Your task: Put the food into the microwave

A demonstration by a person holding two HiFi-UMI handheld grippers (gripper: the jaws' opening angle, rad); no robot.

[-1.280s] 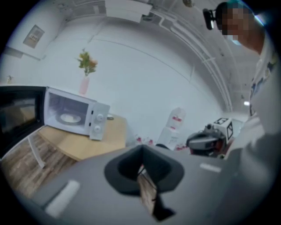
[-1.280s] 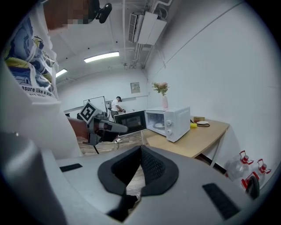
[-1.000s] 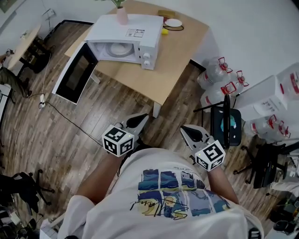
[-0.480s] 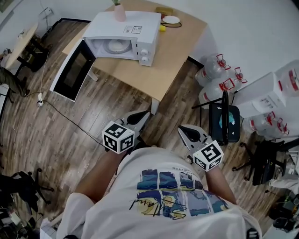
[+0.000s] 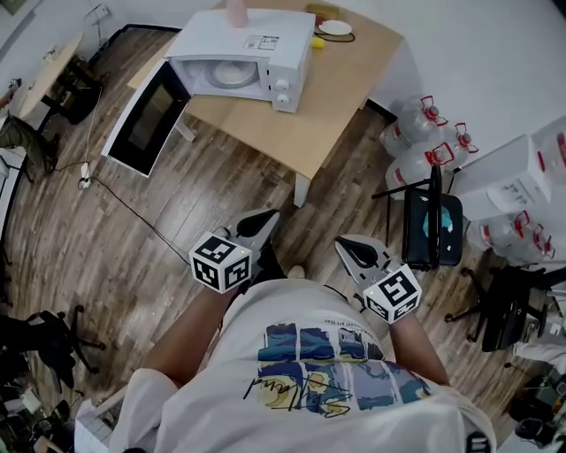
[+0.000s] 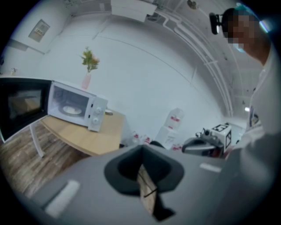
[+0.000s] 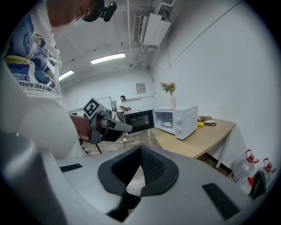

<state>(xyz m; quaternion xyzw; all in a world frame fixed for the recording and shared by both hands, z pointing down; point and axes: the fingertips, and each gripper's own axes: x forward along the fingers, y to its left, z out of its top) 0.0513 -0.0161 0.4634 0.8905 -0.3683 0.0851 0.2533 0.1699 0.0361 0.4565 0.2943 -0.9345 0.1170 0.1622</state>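
Head view: floor, table edge, microwave

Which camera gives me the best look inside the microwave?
Left gripper view: it faces the open microwave almost head-on, turntable visible. Head view sees in from above; right gripper view shows it small, far off.

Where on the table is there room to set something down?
Bare: the near half of the table, between the microwave and the near corner. Crowded: the far corner, with a plate and a yellow item beside the microwave. The open door juts past the left edge.
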